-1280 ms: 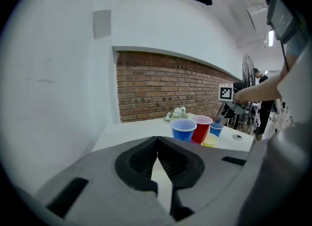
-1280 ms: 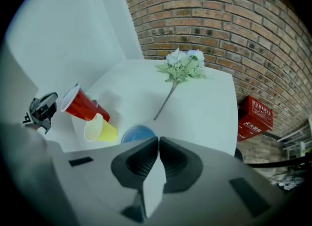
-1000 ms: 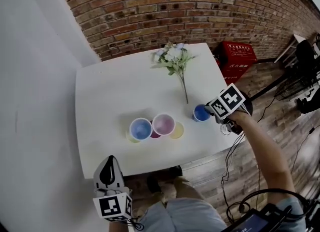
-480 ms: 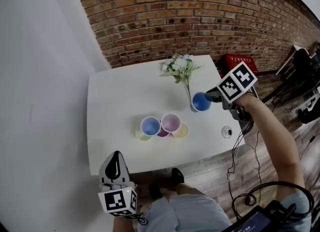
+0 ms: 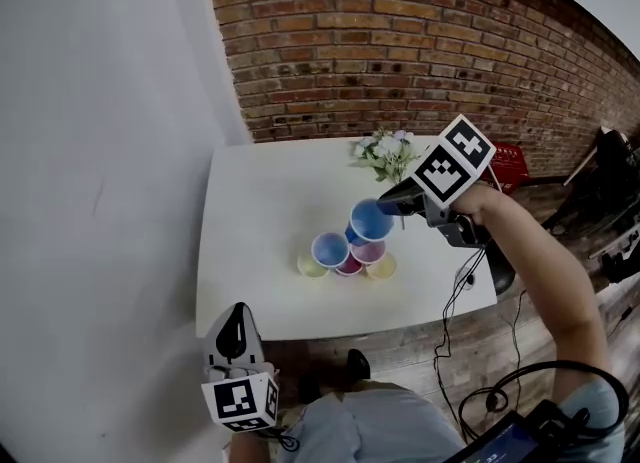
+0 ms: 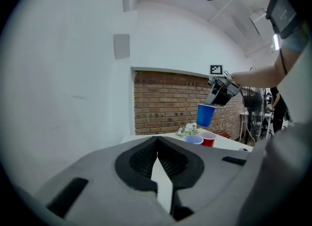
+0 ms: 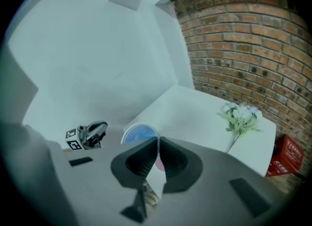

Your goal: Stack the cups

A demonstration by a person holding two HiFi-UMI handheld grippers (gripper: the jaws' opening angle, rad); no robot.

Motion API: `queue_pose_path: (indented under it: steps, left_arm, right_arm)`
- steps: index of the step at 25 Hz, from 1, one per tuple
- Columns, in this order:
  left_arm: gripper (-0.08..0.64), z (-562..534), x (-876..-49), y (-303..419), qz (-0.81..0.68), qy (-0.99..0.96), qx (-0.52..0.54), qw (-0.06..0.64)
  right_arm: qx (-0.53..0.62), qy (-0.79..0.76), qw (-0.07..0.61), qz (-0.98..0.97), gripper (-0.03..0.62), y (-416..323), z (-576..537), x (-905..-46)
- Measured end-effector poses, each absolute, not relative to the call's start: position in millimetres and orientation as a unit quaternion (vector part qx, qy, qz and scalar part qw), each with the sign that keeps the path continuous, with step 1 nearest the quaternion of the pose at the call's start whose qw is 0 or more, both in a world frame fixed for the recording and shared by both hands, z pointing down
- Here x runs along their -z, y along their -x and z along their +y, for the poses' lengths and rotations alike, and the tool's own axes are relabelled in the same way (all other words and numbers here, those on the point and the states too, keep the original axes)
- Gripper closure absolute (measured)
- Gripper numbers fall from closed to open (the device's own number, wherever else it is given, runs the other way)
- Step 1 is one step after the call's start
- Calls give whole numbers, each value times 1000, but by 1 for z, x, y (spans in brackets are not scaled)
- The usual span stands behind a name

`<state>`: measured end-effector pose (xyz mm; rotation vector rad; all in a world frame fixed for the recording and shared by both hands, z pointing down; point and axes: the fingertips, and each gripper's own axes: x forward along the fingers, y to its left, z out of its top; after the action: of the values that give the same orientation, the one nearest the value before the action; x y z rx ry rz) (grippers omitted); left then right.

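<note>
My right gripper is shut on the rim of a blue cup, which hangs upright above the table. Its jaws have just been closing, with the rim between them. In the right gripper view the blue cup shows past the jaws. Below it stands a cluster: a lavender cup, a pink cup, and yellow cups at their near side. My left gripper is shut on nothing, off the table's near edge. The left gripper view shows the held blue cup over the lavender cup.
The white table stands against a white wall and a brick wall. A flower sprig lies at the table's far side. A red crate sits on the floor to the right. Cables run beside the table's right edge.
My right gripper has lifted the blue cup from the table's right side and carried it up and left, over the cluster. The left gripper has risen slightly.
</note>
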<state>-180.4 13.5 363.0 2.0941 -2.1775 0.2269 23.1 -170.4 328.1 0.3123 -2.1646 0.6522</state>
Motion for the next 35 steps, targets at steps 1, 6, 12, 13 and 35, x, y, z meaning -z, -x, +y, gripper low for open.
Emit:
queue_pose_path:
  steps: [1,6,12,13,35]
  left_arm:
    - [551,17,-363,184,-720,-688,-75,56]
    - [551,31,-363,195,-730,-676,-79,62]
    - [551,36,-365,200,-736,-669,-84,65]
    - [551,37,-365,201,-736,-668,-84,66]
    - [551,43,-373,208,-744,-658,-83,77]
  right_arm:
    - [-260,-121,420,-861,569,-19,-169,-331]
    - [-268,-112,437,-851,569,-9,-165,-348]
    - [-269,-106,447,-847,569,-4,-165,-358]
    - [-268,-107,449,-846,569,-4,-165,-359]
    - [-250,-100,470,-841,566,2,-166,-370]
